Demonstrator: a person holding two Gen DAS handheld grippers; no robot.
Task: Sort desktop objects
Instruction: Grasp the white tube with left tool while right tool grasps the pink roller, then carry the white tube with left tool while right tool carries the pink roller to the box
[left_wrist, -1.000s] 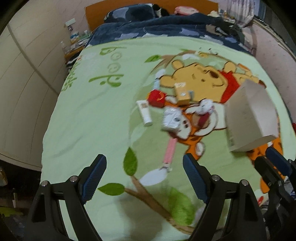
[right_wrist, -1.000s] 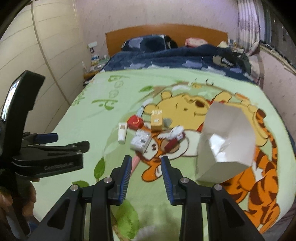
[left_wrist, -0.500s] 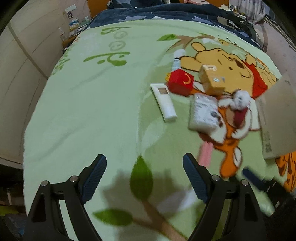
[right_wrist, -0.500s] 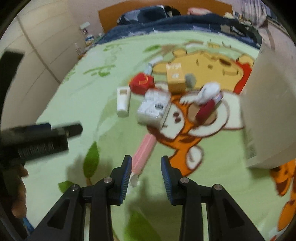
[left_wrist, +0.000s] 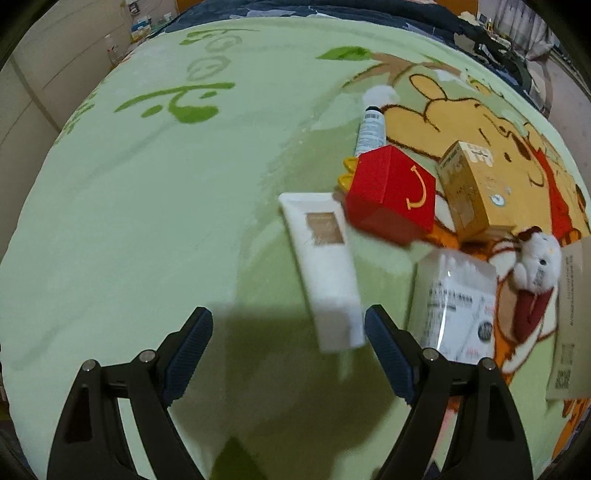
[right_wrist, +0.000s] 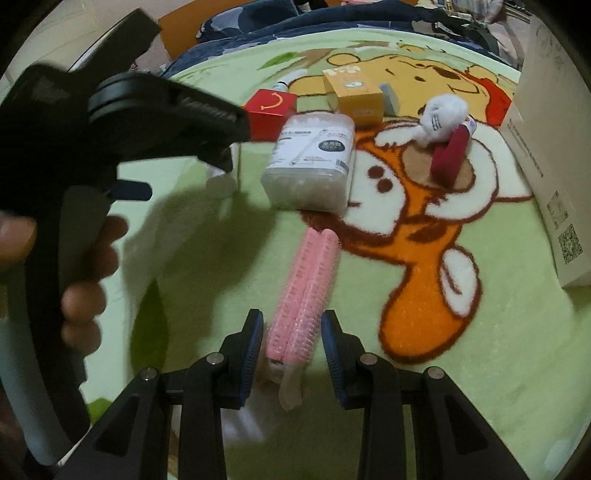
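sorting barely begun, by my read: everything i can see lies loose on the bed's green cartoon blanket (left_wrist: 155, 206), nothing grouped, nothing lifted. whether the big white carton (right_wrist: 546, 147) at the right already holds anything i cannot tell; only its outer side shows.

left tool (left_wrist: 288, 350): jaws wide apart, empty, low over the blanket. the cap end of the white cream tube (left_wrist: 325, 266) sits just inside the right finger; no contact that i can see.

right tool (right_wrist: 291, 343): jaws parted on either side of the near end of the pink hair roller (right_wrist: 306, 291), small gaps both sides, not gripping. looks like my first pick.

roller: long, ribbed and bristly, lying lengthwise away from the tool, a pale tab at its near end. should pinch easily across its width.

still to sort, clustered close together beyond: clear cotton swab box (right_wrist: 314, 158), red carton with a yellow smile (left_wrist: 391, 195), yellow-brown carton (left_wrist: 472, 192), small white plush (right_wrist: 443, 114) against a dark red item, and a slim white tube (left_wrist: 371, 129) behind the red carton.
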